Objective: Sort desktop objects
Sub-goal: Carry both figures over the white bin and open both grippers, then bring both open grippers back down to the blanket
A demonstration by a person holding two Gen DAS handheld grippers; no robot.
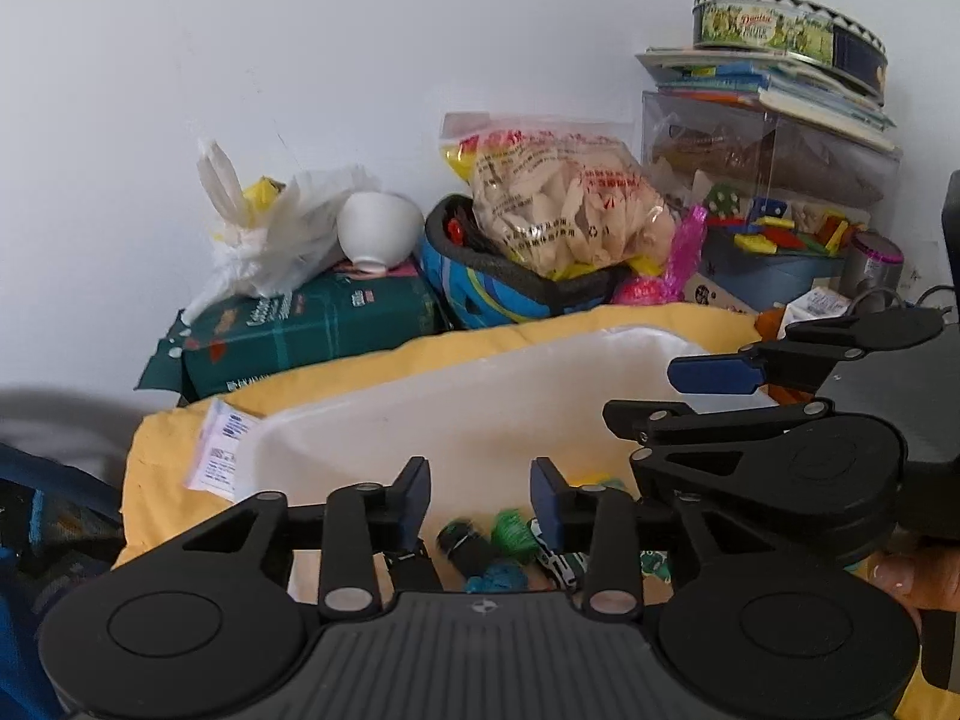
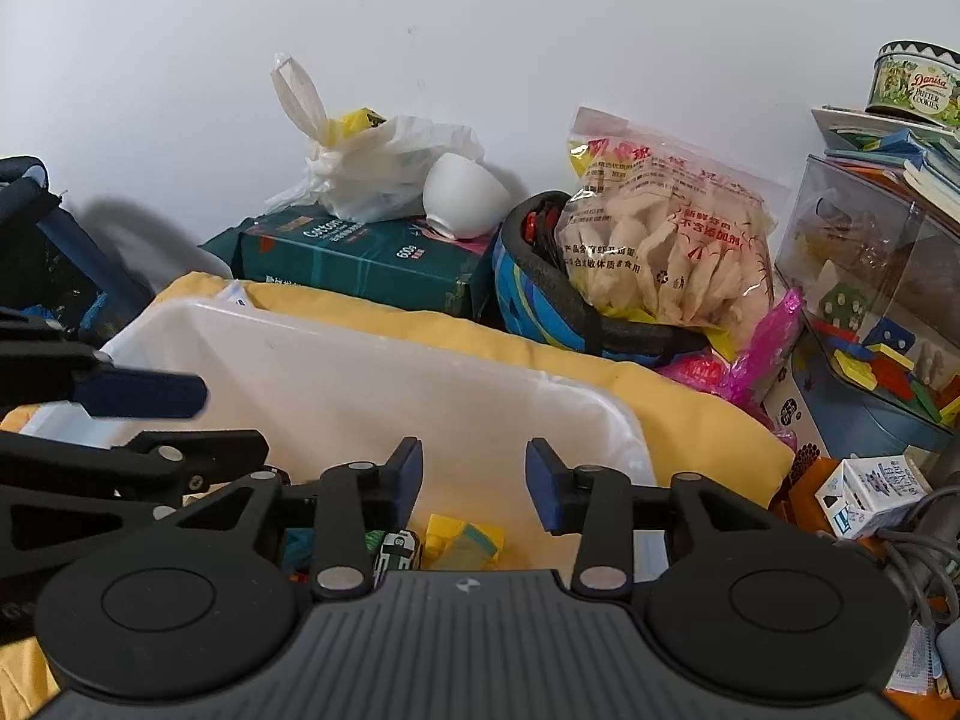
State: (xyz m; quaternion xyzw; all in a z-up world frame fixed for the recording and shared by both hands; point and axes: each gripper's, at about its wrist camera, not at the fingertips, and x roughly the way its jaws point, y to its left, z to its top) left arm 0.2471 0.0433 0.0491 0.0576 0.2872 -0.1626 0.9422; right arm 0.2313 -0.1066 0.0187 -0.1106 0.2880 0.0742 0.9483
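The small toys lie in a loose heap on the yellow cloth (image 1: 372, 369), right under the two grippers and just in front of the white tray (image 1: 480, 396): a green toy (image 1: 511, 531), a dark one (image 1: 465, 543) and a teal one (image 1: 498, 577) touching each other, a striped toy car (image 2: 397, 547) and a yellow block (image 2: 459, 537) just beside them. The left gripper (image 1: 480, 495) hangs over the green and dark pieces with its jaws apart and nothing between them; the right gripper (image 2: 473, 483) is likewise spread and empty, with the car and block below and slightly left of its gap. I'd judge the step in hand is picking one piece to drop into the tray. To do it well, each gripper should tip down toward a single toy at the heap's edge, the yellow block for the right, the green one for the left, so neighbours aren't dragged along, and the two tools, already close side by side, shouldn't collide. Behind the tray stand a blue helmet (image 2: 540, 306), a snack bag (image 2: 666, 240), a tissue pack (image 2: 360, 264) and a cookie tin (image 2: 918, 90), well apart from the work.
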